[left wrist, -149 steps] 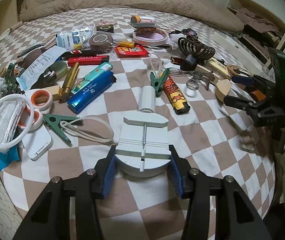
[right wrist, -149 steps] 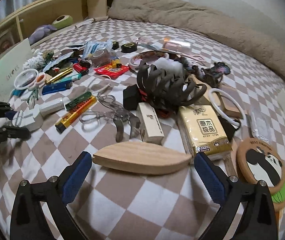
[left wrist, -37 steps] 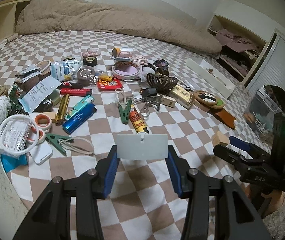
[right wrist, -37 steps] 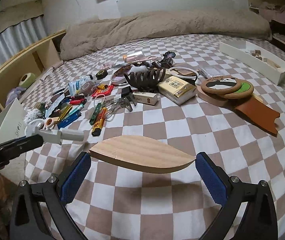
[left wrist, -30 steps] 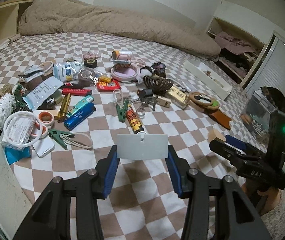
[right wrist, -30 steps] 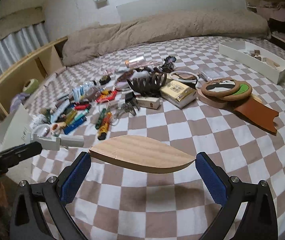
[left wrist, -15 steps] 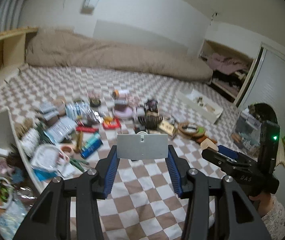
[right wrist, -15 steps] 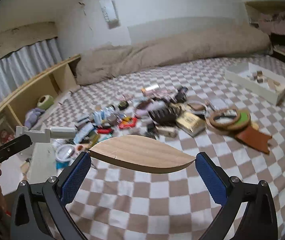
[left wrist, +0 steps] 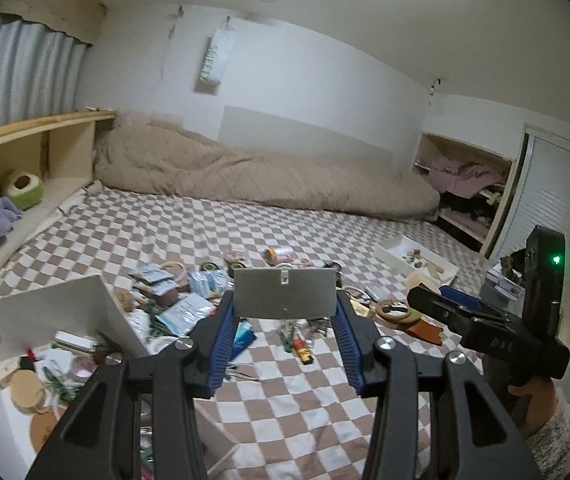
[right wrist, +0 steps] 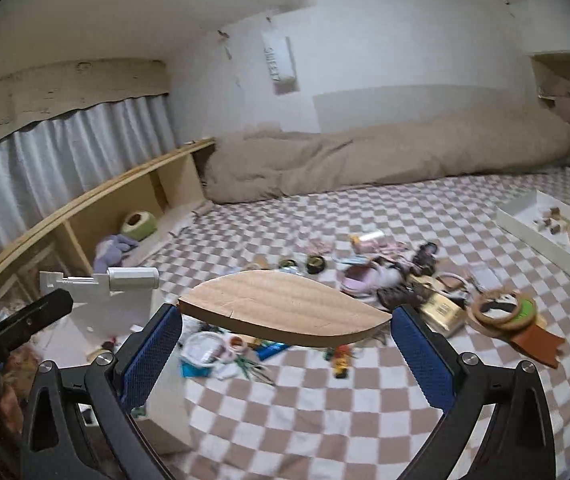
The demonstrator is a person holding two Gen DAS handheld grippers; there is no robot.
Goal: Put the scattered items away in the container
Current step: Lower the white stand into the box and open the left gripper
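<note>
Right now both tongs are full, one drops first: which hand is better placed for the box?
Left, likely: left tongs with the white tool hang beside the white box; right tongs with wooden leaf sit farther.

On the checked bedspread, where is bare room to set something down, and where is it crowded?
Bare: the checked bedspread at the near edge, in front of the clutter, and the wide strip between the clutter and the beige duvet. Crowded: the band from the white box on the left across to the panda coaster, and inside that box.
</note>
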